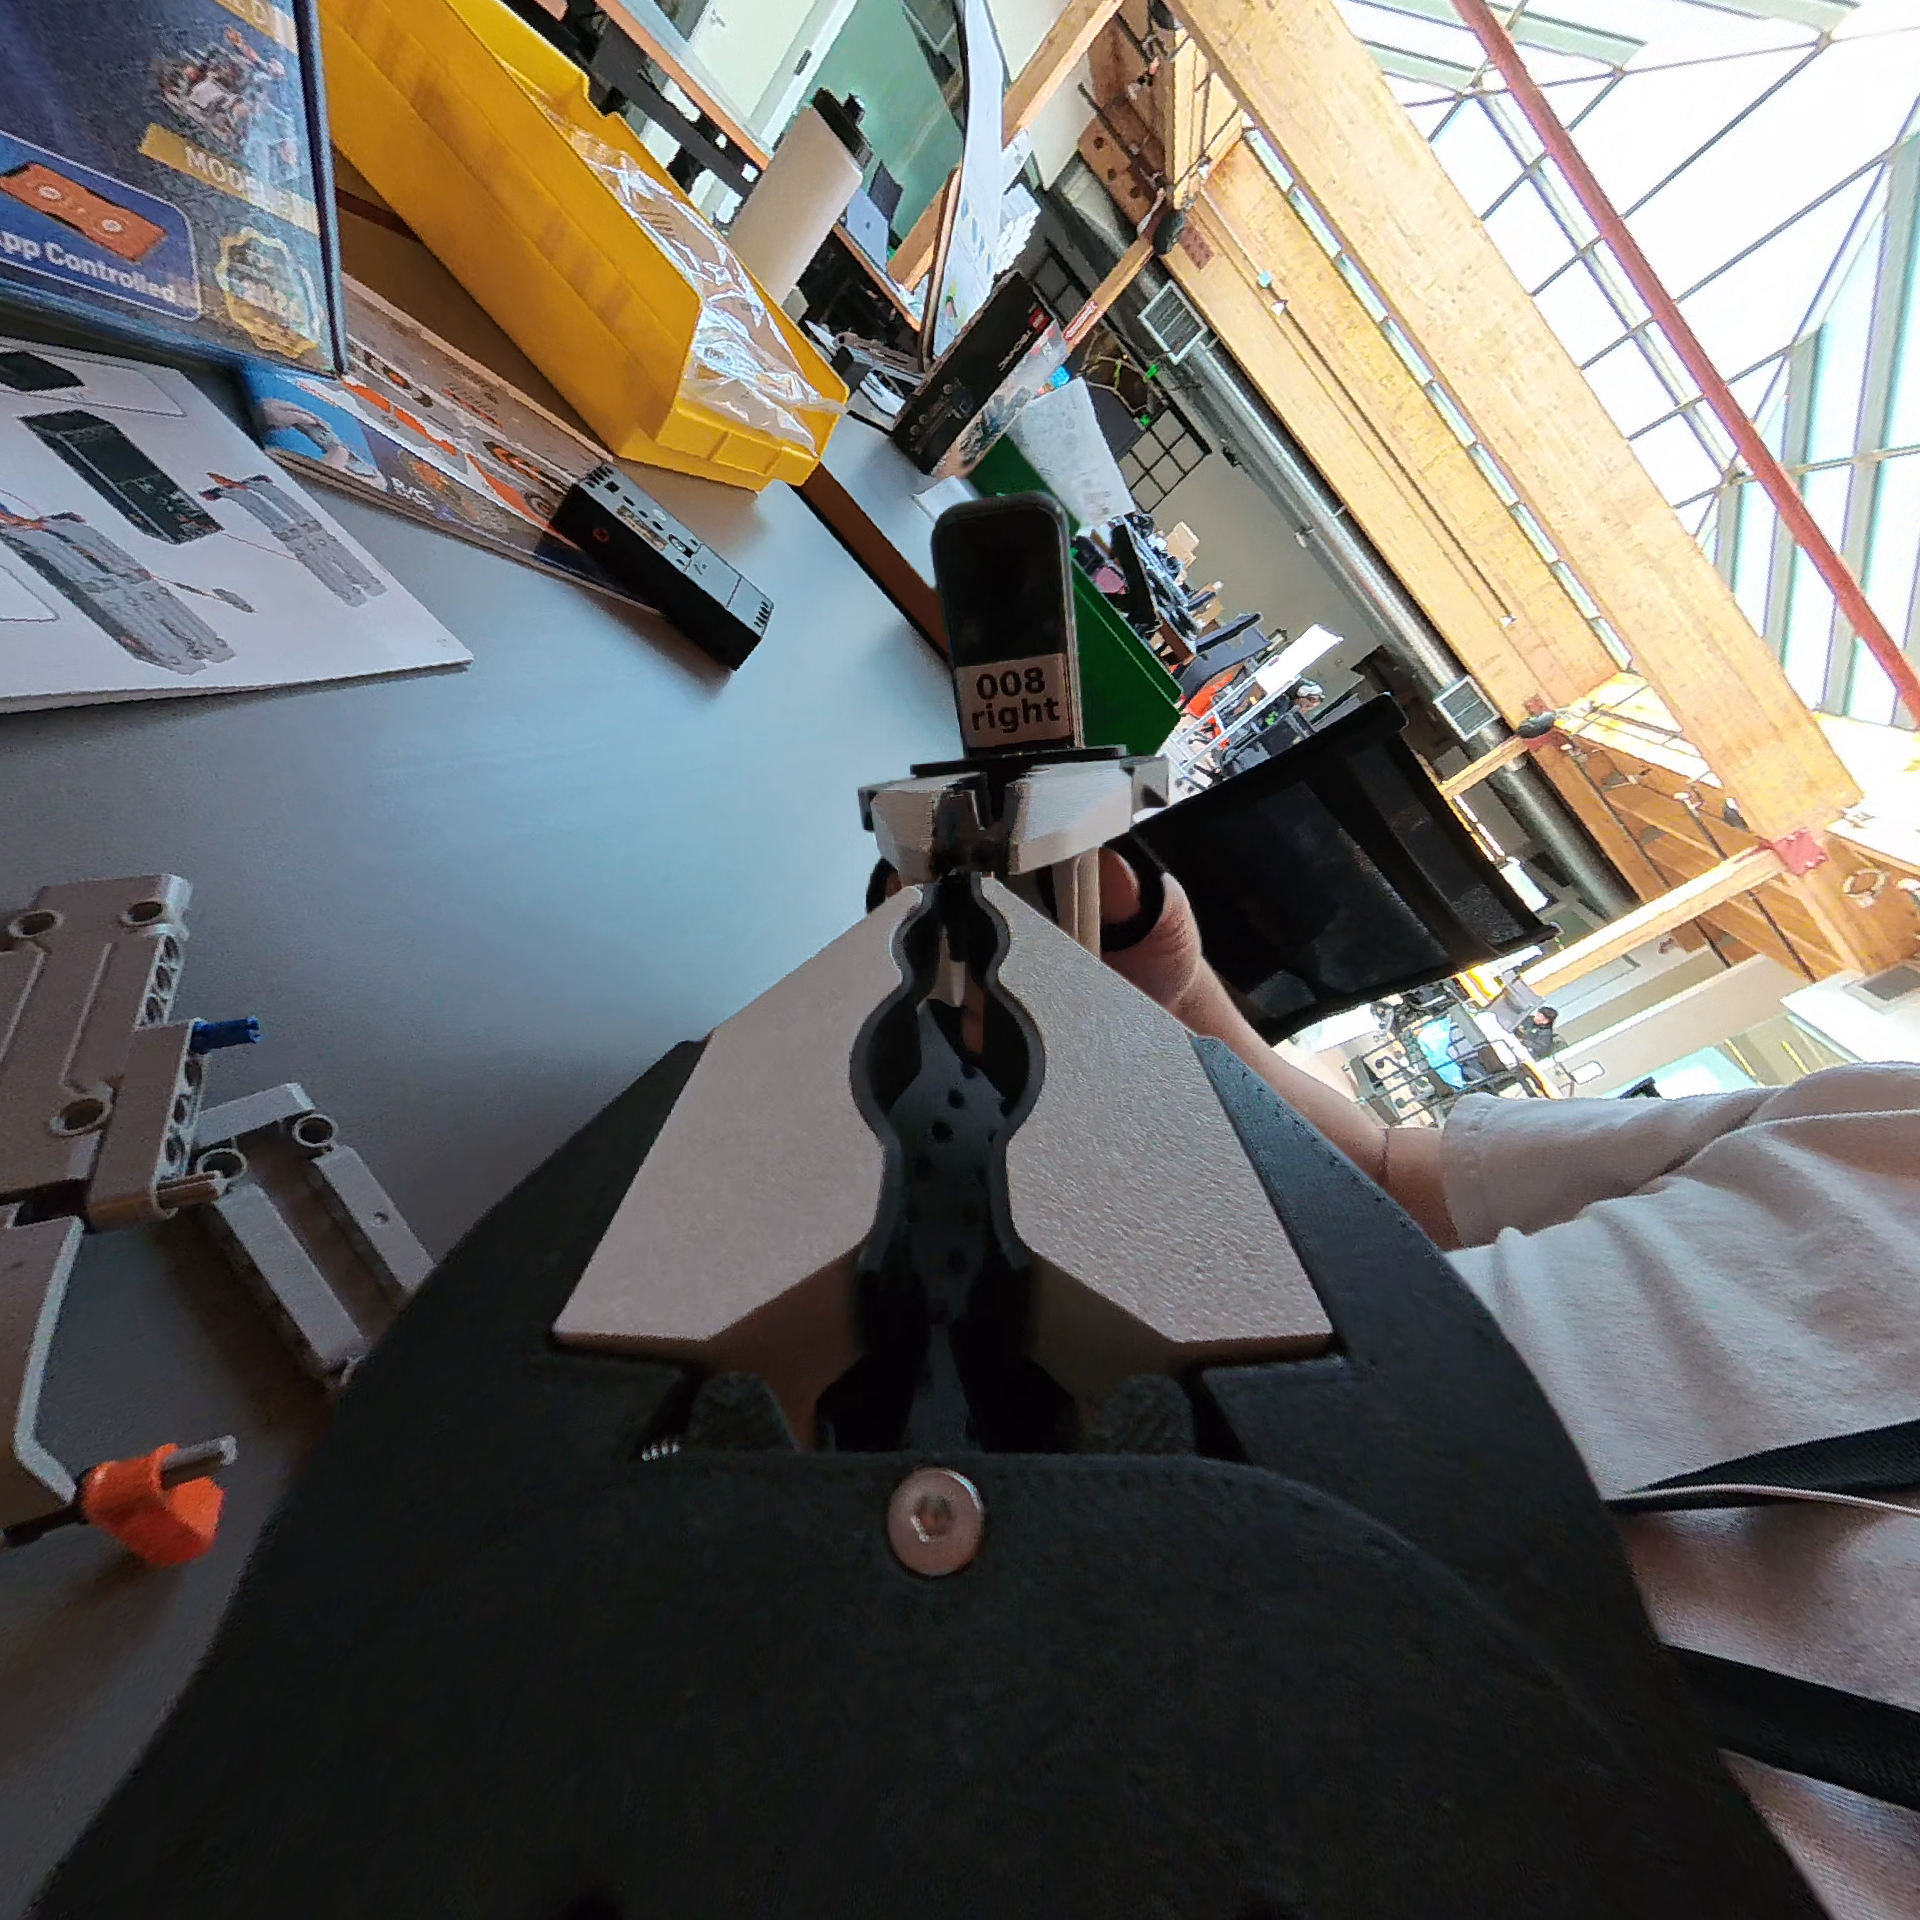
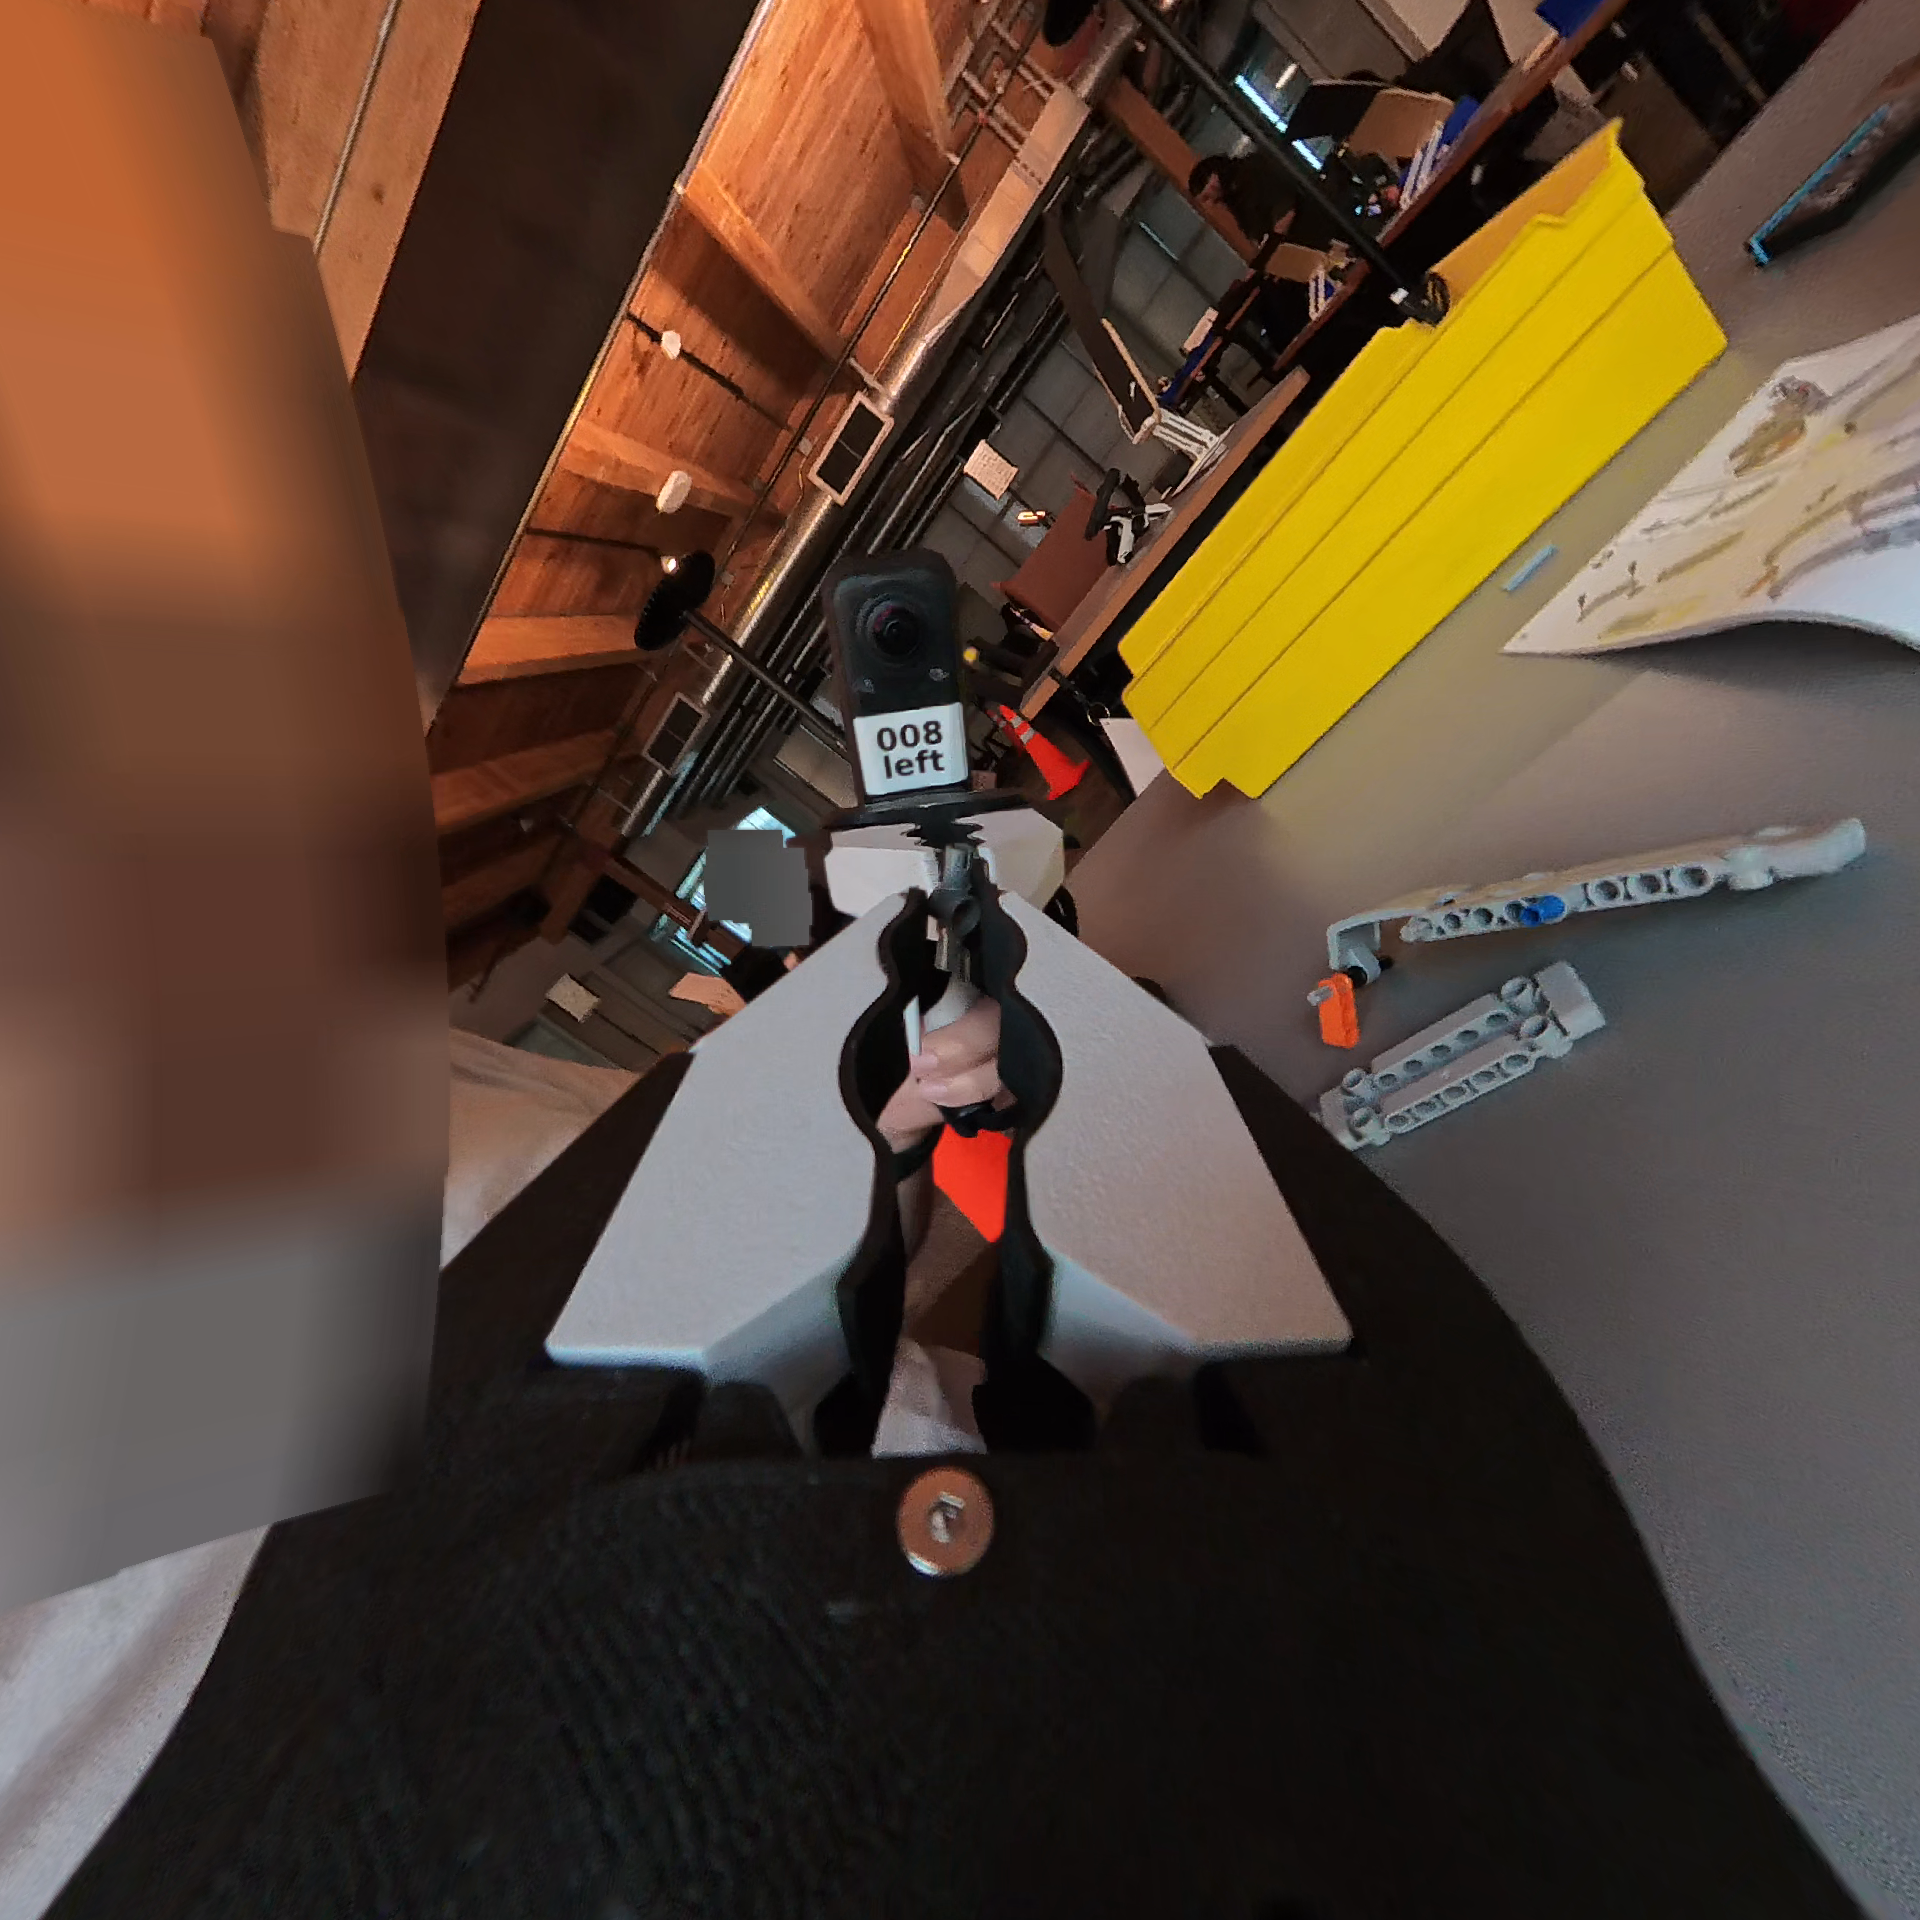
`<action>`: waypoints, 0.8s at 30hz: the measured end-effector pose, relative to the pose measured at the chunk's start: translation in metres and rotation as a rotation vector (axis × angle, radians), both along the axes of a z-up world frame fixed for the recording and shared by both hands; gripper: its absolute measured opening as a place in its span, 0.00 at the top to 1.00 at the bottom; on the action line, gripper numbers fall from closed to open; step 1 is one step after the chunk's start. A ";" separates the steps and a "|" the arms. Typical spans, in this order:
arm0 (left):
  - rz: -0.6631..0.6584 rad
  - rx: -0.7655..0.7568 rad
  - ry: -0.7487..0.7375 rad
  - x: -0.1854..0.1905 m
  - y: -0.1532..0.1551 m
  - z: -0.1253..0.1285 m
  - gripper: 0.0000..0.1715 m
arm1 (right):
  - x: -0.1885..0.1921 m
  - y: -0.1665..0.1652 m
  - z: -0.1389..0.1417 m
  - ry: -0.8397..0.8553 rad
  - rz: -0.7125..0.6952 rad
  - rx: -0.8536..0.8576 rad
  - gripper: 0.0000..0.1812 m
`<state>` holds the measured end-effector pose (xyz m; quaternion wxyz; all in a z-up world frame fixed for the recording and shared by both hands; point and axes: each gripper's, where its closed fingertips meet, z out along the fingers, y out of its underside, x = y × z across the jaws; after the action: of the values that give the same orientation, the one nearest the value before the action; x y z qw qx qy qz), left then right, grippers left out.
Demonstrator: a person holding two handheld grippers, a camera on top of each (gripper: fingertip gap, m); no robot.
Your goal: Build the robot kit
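Above the grey table (image 2: 1558,1351), the left gripper (image 1: 951,914) and right gripper (image 2: 951,914) meet tip to tip, jaws nearly closed on one small grey pin assembly (image 2: 954,916), which could slip and fall among the loose grey beams (image 2: 1455,1055) below.

Yellow bin (image 2: 1455,499), grey table (image 1: 582,831) – pale grey beams (image 2: 1465,1065), one orange connector (image 1: 156,1501)
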<state>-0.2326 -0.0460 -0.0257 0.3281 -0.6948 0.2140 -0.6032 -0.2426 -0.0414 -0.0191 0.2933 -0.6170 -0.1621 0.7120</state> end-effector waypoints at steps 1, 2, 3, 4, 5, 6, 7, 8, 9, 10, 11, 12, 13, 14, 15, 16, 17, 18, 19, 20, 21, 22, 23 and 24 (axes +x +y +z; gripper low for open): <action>0.008 0.002 0.010 -0.001 0.001 -0.001 0.99 | 0.000 0.002 -0.002 0.020 -0.001 -0.066 0.96; 0.016 0.004 0.016 -0.002 0.003 -0.002 0.99 | 0.000 0.006 -0.005 0.051 -0.003 -0.158 0.96; 0.026 0.008 0.023 -0.004 0.005 -0.002 0.99 | 0.000 0.009 -0.008 0.088 0.000 -0.260 0.96; 0.038 0.018 0.036 -0.006 0.007 -0.002 0.99 | 0.000 0.011 -0.009 0.138 0.013 -0.349 0.96; 0.052 0.036 0.056 -0.009 0.010 -0.002 0.99 | 0.000 0.013 -0.012 0.177 0.023 -0.444 0.96; 0.063 0.061 0.081 -0.012 0.011 -0.001 0.99 | 0.001 0.016 -0.014 0.221 0.024 -0.528 0.95; 0.070 0.091 0.109 -0.014 0.012 -0.001 0.99 | 0.003 0.018 -0.013 0.275 0.029 -0.594 0.95; 0.071 0.125 0.134 -0.015 0.012 -0.001 0.99 | 0.004 0.018 -0.012 0.310 0.045 -0.648 0.96; 0.064 0.163 0.150 -0.016 0.011 0.001 0.99 | 0.004 0.019 -0.012 0.332 0.055 -0.685 0.95; 0.054 0.200 0.163 -0.016 0.009 0.003 0.99 | 0.004 0.018 -0.011 0.336 0.060 -0.704 0.95; 0.049 0.232 0.185 -0.016 0.009 0.003 0.99 | 0.003 0.016 -0.011 0.329 0.069 -0.713 0.95; 0.042 0.269 0.208 -0.015 0.008 0.003 0.99 | 0.002 0.015 -0.010 0.323 0.076 -0.717 0.95; 0.026 0.310 0.226 -0.014 0.006 0.004 0.99 | 0.001 0.014 -0.008 0.321 0.081 -0.723 0.96; 0.015 0.348 0.247 -0.014 0.005 0.005 0.99 | 0.000 0.013 -0.006 0.326 0.088 -0.730 0.95; 0.015 0.385 0.272 -0.015 0.006 0.005 0.99 | -0.001 0.012 -0.004 0.330 0.097 -0.735 0.95; 0.020 0.420 0.293 -0.017 0.008 0.007 0.99 | -0.002 0.010 -0.003 0.323 0.104 -0.732 0.95; 0.024 0.445 0.295 -0.018 0.010 0.011 0.99 | -0.003 0.009 -0.003 0.314 0.106 -0.726 0.95; 0.026 0.450 0.280 -0.019 0.010 0.016 0.99 | -0.003 0.008 -0.002 0.311 0.107 -0.727 0.95; 0.014 0.441 0.257 -0.018 0.009 0.020 0.99 | -0.004 0.008 -0.001 0.317 0.111 -0.732 0.95; -0.007 0.428 0.235 -0.016 0.007 0.023 0.99 | -0.004 0.007 0.001 0.329 0.117 -0.739 0.95; -0.022 0.421 0.221 -0.014 0.005 0.025 0.99 | -0.004 0.007 0.003 0.339 0.122 -0.746 0.95; -0.032 0.423 0.218 -0.012 0.004 0.025 0.99 | -0.005 0.007 0.004 0.346 0.126 -0.752 0.95; -0.037 0.433 0.224 -0.010 0.003 0.024 0.99 | -0.005 0.007 0.005 0.352 0.129 -0.755 0.95; -0.036 0.450 0.235 -0.009 0.002 0.023 0.99 | -0.005 0.007 0.006 0.355 0.130 -0.758 0.95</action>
<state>-0.2413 -0.0441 -0.0030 0.4365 -0.6659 0.3918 -0.4611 -0.2480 -0.0345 -0.0132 0.0235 -0.5372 0.1254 0.8337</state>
